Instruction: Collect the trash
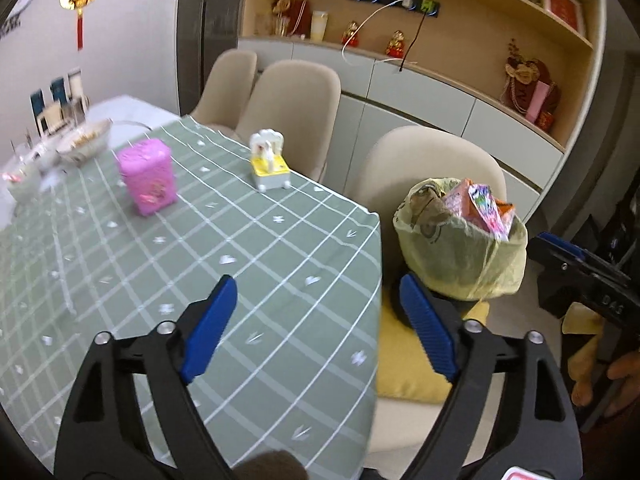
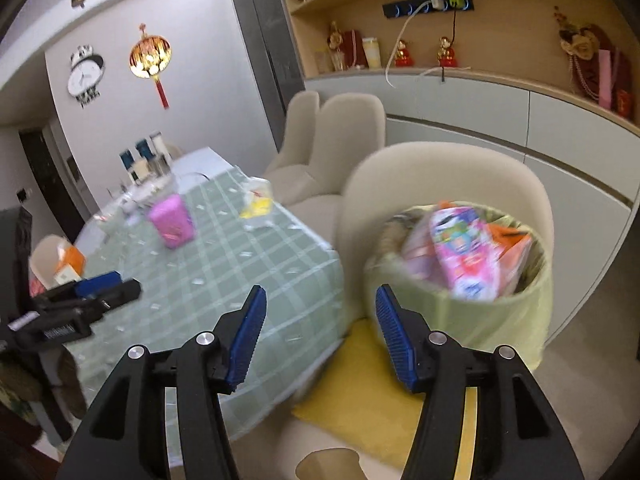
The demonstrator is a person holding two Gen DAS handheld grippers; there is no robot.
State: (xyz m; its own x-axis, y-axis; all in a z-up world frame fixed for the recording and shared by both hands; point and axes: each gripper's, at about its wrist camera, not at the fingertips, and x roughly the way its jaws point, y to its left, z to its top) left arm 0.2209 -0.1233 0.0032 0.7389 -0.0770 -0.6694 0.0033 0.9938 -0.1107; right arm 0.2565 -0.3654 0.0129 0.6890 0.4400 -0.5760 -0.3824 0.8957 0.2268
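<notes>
A trash bin lined with a pale yellow bag (image 1: 460,256) (image 2: 508,316) stands on a chair's yellow cushion beside the table. Colourful pink wrappers (image 1: 484,208) (image 2: 460,248) and an orange carton (image 2: 516,240) stick out of its top. My left gripper (image 1: 316,320) is open and holds nothing, hovering over the table's near corner, left of the bin. My right gripper (image 2: 320,332) is also open and bare, in front of the bin over the gap between table and chair. Each gripper shows at the edge of the other's view: the right gripper (image 1: 576,268) and the left gripper (image 2: 100,288).
The table wears a green checked cloth (image 1: 192,264) (image 2: 224,272). On it stand a pink box (image 1: 148,176) (image 2: 172,220), a yellow and white toy (image 1: 270,166) (image 2: 258,198) and bowls (image 1: 84,142) at the far end. Beige chairs (image 1: 292,112) (image 2: 440,176) line the table's right side, before a cabinet wall.
</notes>
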